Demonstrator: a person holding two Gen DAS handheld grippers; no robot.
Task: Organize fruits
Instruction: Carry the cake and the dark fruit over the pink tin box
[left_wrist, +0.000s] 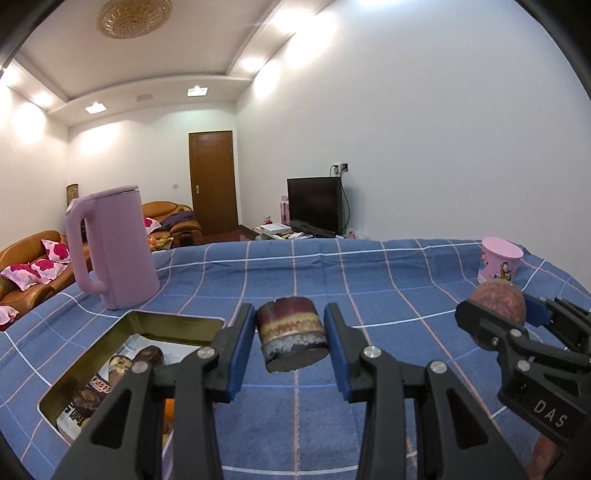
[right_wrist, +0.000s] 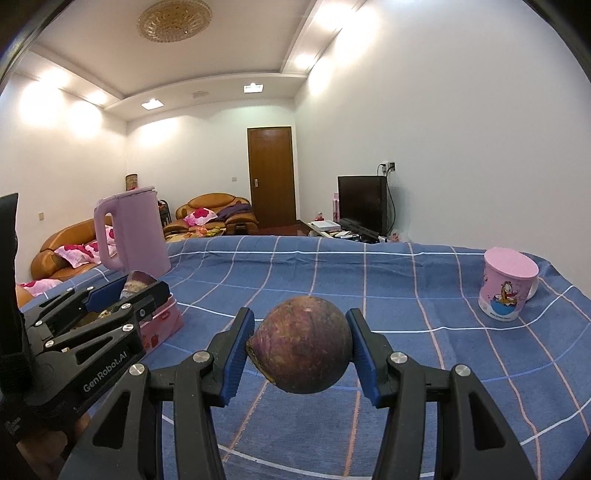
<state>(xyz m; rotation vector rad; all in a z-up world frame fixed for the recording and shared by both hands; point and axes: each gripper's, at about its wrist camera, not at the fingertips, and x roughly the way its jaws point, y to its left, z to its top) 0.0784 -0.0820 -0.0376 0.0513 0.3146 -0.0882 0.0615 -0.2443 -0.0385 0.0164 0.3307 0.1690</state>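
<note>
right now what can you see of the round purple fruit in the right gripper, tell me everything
The round purple fruit is near spherical, with dull reddish-purple, mottled skin that looks rough and matte, and a small nub on its left side. The right gripper is shut on it, blue pads pressing its left and right flanks, holding it above the blue checked cloth without touching it. In the left wrist view it shows at the right, clamped the same way.

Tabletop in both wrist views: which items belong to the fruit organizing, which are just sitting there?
In the job:
- round purple fruit, held in the right tongs
- cut fruit chunk, between the left tongs
- open tin box, some pieces already inside

Lying about:
- pink kettle
- pink cartoon cup
- blue checked cloth
</note>
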